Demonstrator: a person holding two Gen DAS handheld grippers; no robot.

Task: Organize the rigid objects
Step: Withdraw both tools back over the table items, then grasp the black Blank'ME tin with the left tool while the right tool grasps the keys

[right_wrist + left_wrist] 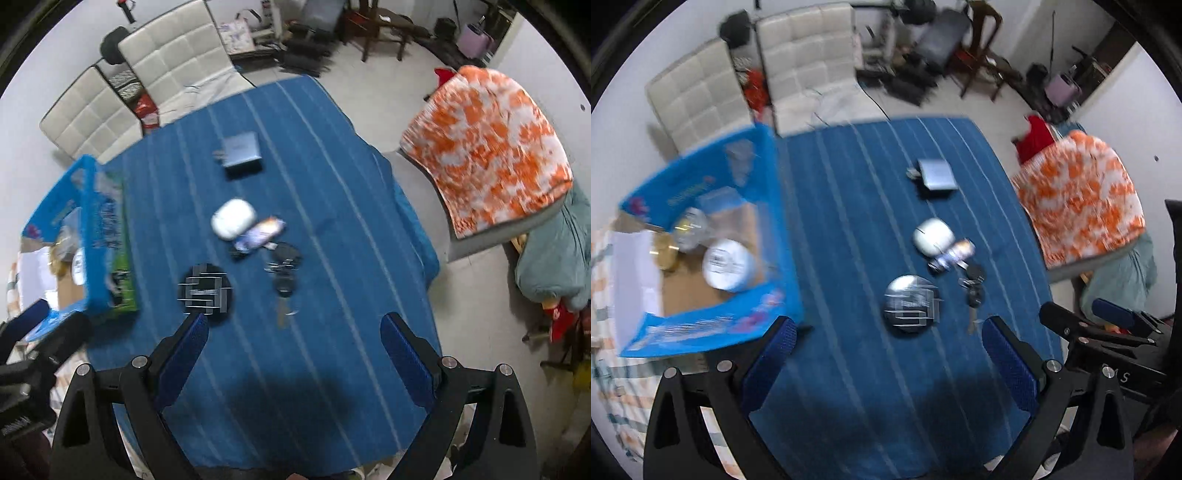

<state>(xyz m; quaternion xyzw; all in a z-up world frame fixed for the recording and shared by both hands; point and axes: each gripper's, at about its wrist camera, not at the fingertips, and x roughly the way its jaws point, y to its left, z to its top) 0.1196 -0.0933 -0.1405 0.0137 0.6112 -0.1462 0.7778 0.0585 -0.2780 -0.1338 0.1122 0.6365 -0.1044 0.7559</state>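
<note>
Your left claw (888,354) hangs wide open with nothing between its blue pads, and your right claw (293,349) is the same: spread wide and empty, both poised above the near part of the desk (849,387) and tipped down toward it. The right claw's body shows at the right edge of the left view, so the two sit side by side, close together.

Just ahead of the left claw, nearest of all, lies the round black tin (911,305); from the right claw it sits ahead and to the left. It looks stiff, flat and low, probably light, with a smooth lid that could slip, so take it across the rim rather than from above the lid.

Ahead of the right claw lies the bunch of keys (283,275): loose, jointed metal that will dangle, so close on the thick black fob. Just beyond it are the small printed packet (260,233) and, touching it, the white oval case (233,217), smooth and rounded; grip that one across its narrow width. Farther out, well apart, sits the grey box (241,151), flat-sided and easy to hold.

Off to the left of both claws stands the blue carton (701,325), already holding a white tub (728,264) and some blurred gold-toned items.
</note>
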